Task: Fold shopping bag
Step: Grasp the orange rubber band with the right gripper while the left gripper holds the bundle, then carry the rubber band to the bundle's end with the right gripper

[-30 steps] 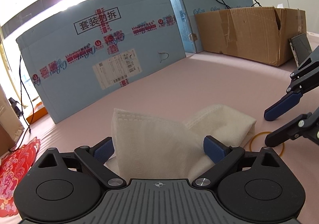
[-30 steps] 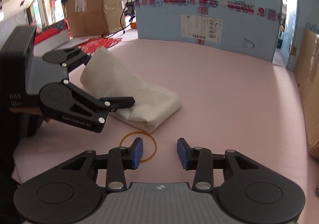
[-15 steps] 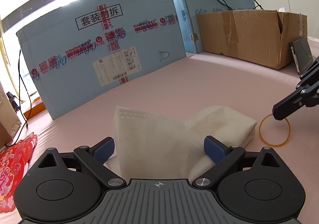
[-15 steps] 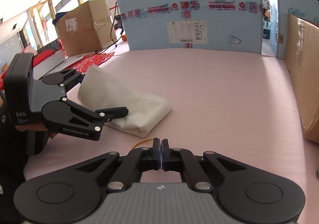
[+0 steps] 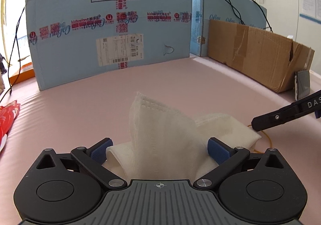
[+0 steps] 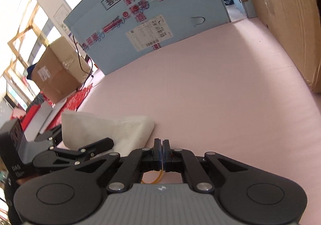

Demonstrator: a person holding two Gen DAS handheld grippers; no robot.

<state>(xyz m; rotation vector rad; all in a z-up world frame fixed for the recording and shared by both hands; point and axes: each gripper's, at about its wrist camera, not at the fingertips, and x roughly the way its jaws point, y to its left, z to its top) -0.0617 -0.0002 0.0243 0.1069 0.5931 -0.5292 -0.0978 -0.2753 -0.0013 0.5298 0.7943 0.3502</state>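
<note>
Left claw (image 5: 159,149) wide apart, a blue pad on each side of the white shopping bag (image 5: 166,134), not squeezing it. Bag bunched up right between the fingers, one stitched corner poking up in front, the rest lying flat on the pink table (image 5: 100,100) just past the claw's right pad. Only in the left view: a brown cardboard box (image 5: 258,54) far off to the right, and a black finger of the right claw (image 5: 284,116) reaching in from the right, its tip by the bag's far edge. Right claw (image 6: 161,149) pressed together on a thin yellow rubber band (image 6: 157,177), hanging in a loop under the pads. Just a thin bit of yellow in the left view. From the right claw, bag just ahead and to the left. Big blue box (image 6: 152,16) standing far ahead.
</note>
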